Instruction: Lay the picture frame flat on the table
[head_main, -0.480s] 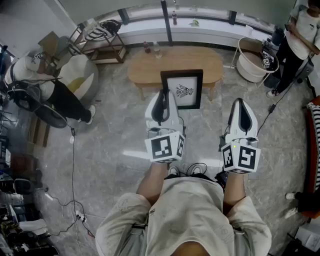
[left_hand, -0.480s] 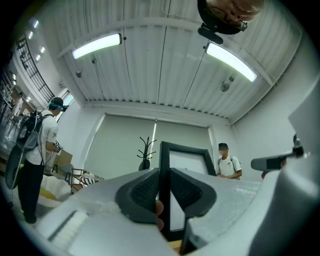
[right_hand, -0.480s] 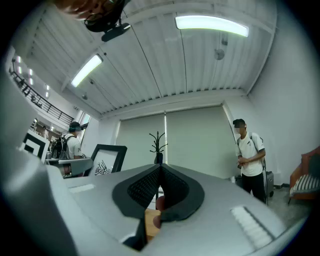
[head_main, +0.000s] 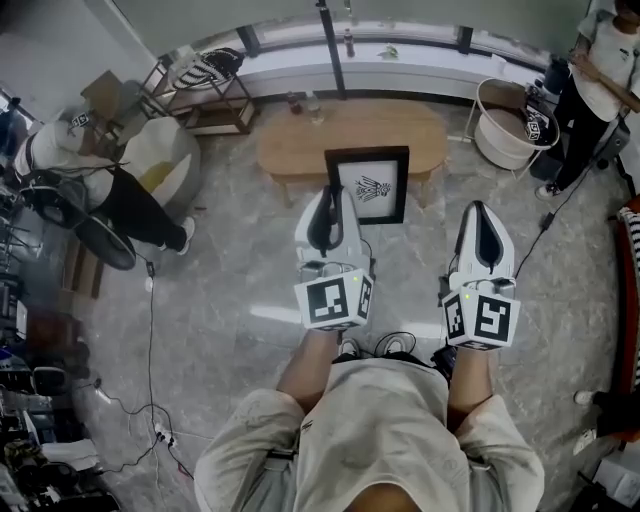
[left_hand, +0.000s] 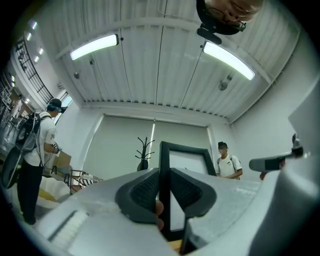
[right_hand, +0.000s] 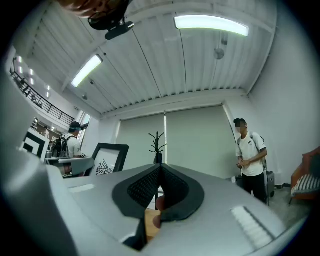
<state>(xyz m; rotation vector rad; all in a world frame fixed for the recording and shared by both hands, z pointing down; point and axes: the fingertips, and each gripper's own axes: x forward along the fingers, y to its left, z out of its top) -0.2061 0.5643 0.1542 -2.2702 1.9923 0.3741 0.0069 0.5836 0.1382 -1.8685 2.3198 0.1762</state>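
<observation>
A black picture frame (head_main: 375, 185) with a white mat and a dark drawing stands upright at the near edge of the oval wooden table (head_main: 290, 140). My left gripper (head_main: 328, 198) is shut on the frame's left side. In the left gripper view the frame's (left_hand: 187, 170) black edge runs straight up between the two dark pads (left_hand: 145, 192), which press on it, with my left gripper (left_hand: 164, 192) pointing up along it. My right gripper (head_main: 482, 212) hovers to the right of the frame, apart from it, shut on nothing. The right gripper view shows the frame (right_hand: 107, 160) off to the left of my right gripper (right_hand: 160, 187).
Two bottles (head_main: 302, 99) stand at the table's far edge. A seated person (head_main: 90, 170) and a round chair are at the left, and a standing person (head_main: 595, 80) at the right beside a white round basket (head_main: 505, 125). Cables (head_main: 150, 330) trail over the floor.
The view has shifted slightly downward. The left gripper still holds the frame upright, and the right gripper stays beside it.
</observation>
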